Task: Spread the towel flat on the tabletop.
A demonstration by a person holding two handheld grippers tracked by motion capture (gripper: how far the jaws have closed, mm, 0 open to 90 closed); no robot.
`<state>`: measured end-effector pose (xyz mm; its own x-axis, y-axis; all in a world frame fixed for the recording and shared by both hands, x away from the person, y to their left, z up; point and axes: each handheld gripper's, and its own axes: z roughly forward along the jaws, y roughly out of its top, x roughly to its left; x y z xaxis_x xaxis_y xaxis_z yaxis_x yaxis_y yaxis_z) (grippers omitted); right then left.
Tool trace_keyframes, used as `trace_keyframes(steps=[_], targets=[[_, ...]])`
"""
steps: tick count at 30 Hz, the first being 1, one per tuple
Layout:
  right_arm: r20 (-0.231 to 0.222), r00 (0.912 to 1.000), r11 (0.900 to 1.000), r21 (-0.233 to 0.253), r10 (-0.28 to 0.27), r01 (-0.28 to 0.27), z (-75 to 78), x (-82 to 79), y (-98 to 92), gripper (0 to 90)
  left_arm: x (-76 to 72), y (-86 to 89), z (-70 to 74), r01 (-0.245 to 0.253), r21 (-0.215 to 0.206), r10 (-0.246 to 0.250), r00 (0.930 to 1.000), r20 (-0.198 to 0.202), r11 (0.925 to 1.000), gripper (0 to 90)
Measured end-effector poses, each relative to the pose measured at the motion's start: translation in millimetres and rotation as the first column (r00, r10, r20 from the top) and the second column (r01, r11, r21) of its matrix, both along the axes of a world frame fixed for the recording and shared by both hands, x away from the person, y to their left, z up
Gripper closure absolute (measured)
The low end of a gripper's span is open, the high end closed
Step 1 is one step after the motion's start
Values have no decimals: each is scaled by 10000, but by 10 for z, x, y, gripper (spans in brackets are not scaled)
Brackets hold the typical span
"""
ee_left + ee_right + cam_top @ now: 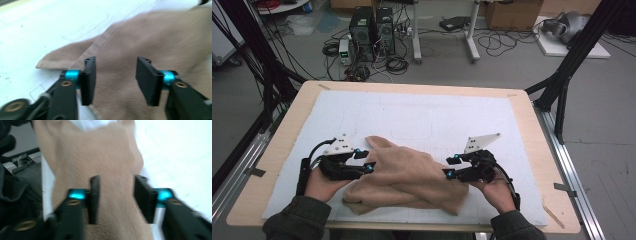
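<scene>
- Lying crumpled on the near half of the worktop [277, 150], a tan fleece cloth [404, 177] rests on a white mat [422, 120] that covers most of the wooden surface; all places below are given relative to this cloth.
- Left tool [364, 161]: at the cloth's left edge, held in the person's left hand [322, 184]. Its jaws stand apart, one to each side of a fold, with nothing clamped between them.
- Left gripper view: the left tool [115, 75] shows a wide gap between its two black pads, the cloth [150, 42] lying beyond and beneath the gap. A seam band runs across the fabric towards the cloth's far corner, which tapers onto the mat [50, 25].
- Right tool [451, 167]: at the cloth's right edge, held in the right hand [497, 192]. Its jaws are likewise parted and grip nothing.
- Right gripper view: the right tool [115, 195] has its pads spread, fabric [100, 157] spanning the gap behind them; whether the pads touch the fabric cannot be told, as the picture is blurred.
- Far side of the cloth: bare mat up to the worktop's far edge.
- Beyond the worktop: floor with computer towers [373, 30] and loose cables [397, 64].
</scene>
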<state>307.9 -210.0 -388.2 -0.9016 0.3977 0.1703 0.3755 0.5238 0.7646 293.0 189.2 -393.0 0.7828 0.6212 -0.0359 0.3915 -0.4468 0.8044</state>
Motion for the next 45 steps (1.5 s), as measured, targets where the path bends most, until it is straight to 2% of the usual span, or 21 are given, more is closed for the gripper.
trace_keyframes(steps=[2,4,6,9,11,13,16,19,22,24,26,29,31,32,34,35,37,40,43,44,45], targets=[[-430,9991,9999,-143,29,-35,-154,19,24,501,42,-39,-139,-35,487,49,9996,-276,9988,453],[-826,9966,10000,18,69,-68,-280,18,36,551,78,-58,-285,96,857,-34,9974,-721,9963,456],[-898,9959,9999,113,99,-89,-353,5,54,579,110,-56,-403,333,865,-208,9898,-1413,9957,509],[-990,9947,9995,123,285,-274,-397,-8,86,697,110,-8,-439,285,426,-217,9883,-1511,9987,594],[-959,9939,9985,36,549,-549,-402,-18,134,779,95,8,-452,181,528,-113,9919,-1266,9984,692],[-778,9941,9967,-248,751,-772,-393,-40,194,844,84,-5,-448,165,593,-89,9920,-1261,9981,771],[-448,9953,9944,-593,853,-879,-334,-56,222,871,43,-46,-424,128,959,-32,9949,-1004,9953,842],[-47,9971,9947,-679,766,-767,-232,-74,198,875,20,-35,-382,62,936,23,9959,-902,9956,855],[260,9973,9956,-655,683,-665,-114,-76,151,874,-5,-14,-322,-44,694,94,9973,-727,9976,858],[376,9972,9958,-684,641,-614,-39,-60,118,875,-20,-11,-261,-84,556,115,9984,-555,9984,859],[487,9975,9967,-651,520,-487,19,-36,91,875,-30,-5,-189,-125,638,142,9995,-272,9979,861],[575,9977,9991,-222,372,-360,91,-1,50,868,-18,56,-87,-342,300,344,9994,-53,9990,861],[143,9990,9991,91,414,-415,82,26,41,754,-4,102,-71,-386,409,390,9992,-80,9984,861],[-54,9992,9992,79,386,-385,62,42,39,720,-4,120,-80,-410,436,416,9991,-121,9982,862],[-197,9997,9995,-263,155,-160,3,55,30,621,-19,149,-107,-426,499,434,9989,-168,9978,862],[-422,9990,9995,-264,146,-157,-39,63,27,604,-30,158,-127,-473,484,482,9987,-181,9977,862],[-478,9989,9988,-483,17,-40,-108,48,25,568,-45,170,-166,-447,512,462,9985,-294,9977,862],[-1090,9938,9997,-85,200,-210,-189,35,21,530,-57,159,-226,-405,697,436,9981,-429,9967,862],[-1370,9905,9983,-558,79,-157,-312,6,104,568,-64,136,-272,-283,782,322,9983,-487,9965,862],[-1369,9905,9972,-715,103,-203,-358,-3,133,625,-68,135,-292,-265,727,306,9980,-554,9970,863],[-1475,9890,9980,-599,132,-222,-401,-20,159,678,-72,133,-316,-237,687,282,9975,-649,9974,863]])
